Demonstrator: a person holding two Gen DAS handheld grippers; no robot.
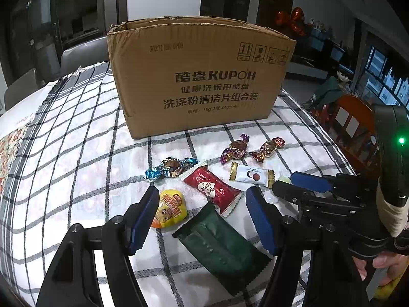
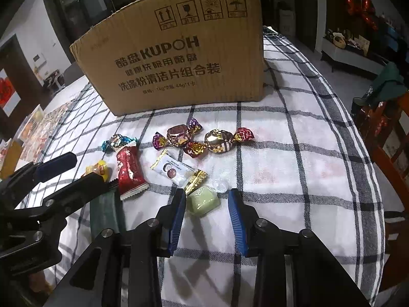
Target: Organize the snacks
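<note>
Several wrapped snacks lie on a checked cloth [image 2: 294,153] in front of an open cardboard box [image 1: 199,76] [image 2: 179,58]. My left gripper [image 1: 202,197] is open and low over a dark green packet [image 1: 219,243], with a yellow candy [image 1: 170,209] against its left finger and a red packet [image 1: 212,192] just ahead. My right gripper [image 2: 205,199] straddles a pale green candy [image 2: 203,202]; the left pad is at the candy's side and a gap shows on the right. Further out lie a white packet [image 2: 173,171], a blue-foil candy [image 1: 171,168], a purple one [image 2: 179,135] and a gold-red one [image 2: 219,140].
A wooden chair [image 1: 358,128] stands at the table's right edge, and grey chairs [image 1: 84,53] are behind the box. Printed papers [image 2: 38,128] lie on the table's left side. The two grippers work close side by side; a hand [image 1: 383,263] holds the right one.
</note>
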